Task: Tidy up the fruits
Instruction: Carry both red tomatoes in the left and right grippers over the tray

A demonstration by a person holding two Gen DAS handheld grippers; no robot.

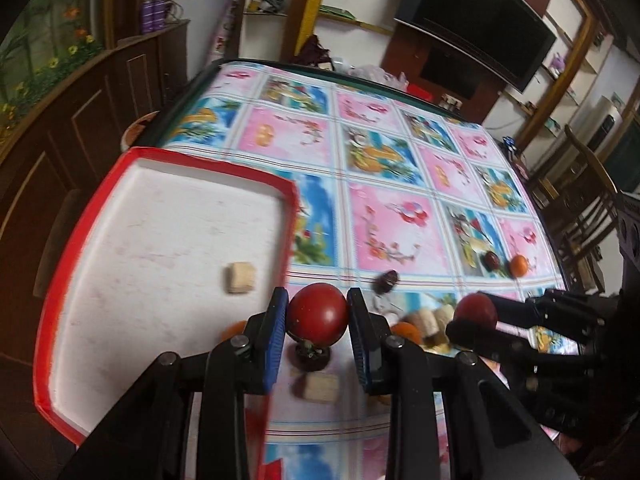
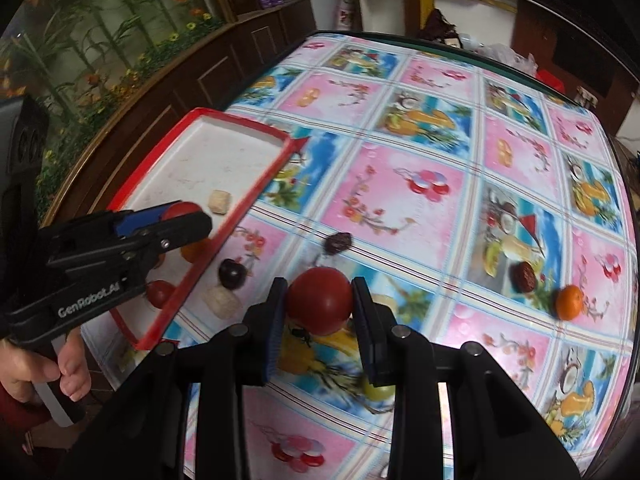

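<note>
On the fruit-print tablecloth beside the red tray, the left gripper and right gripper each pinch a smooth, probably squashable tomato across its middle, lifted clear.

Orange fruit half behind left gripper (tray edge cropped); blur throughout

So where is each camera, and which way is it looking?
Left wrist: sits on the left gripper, looking down along its fingers at the tomato it holds, the red tray and the tablecloth; the right gripper shows at right.
Right wrist: sits on the right gripper, looking down at its own tomato; the left gripper and a hand show at left.
Both share the tray, tablecloth and orange.
</note>
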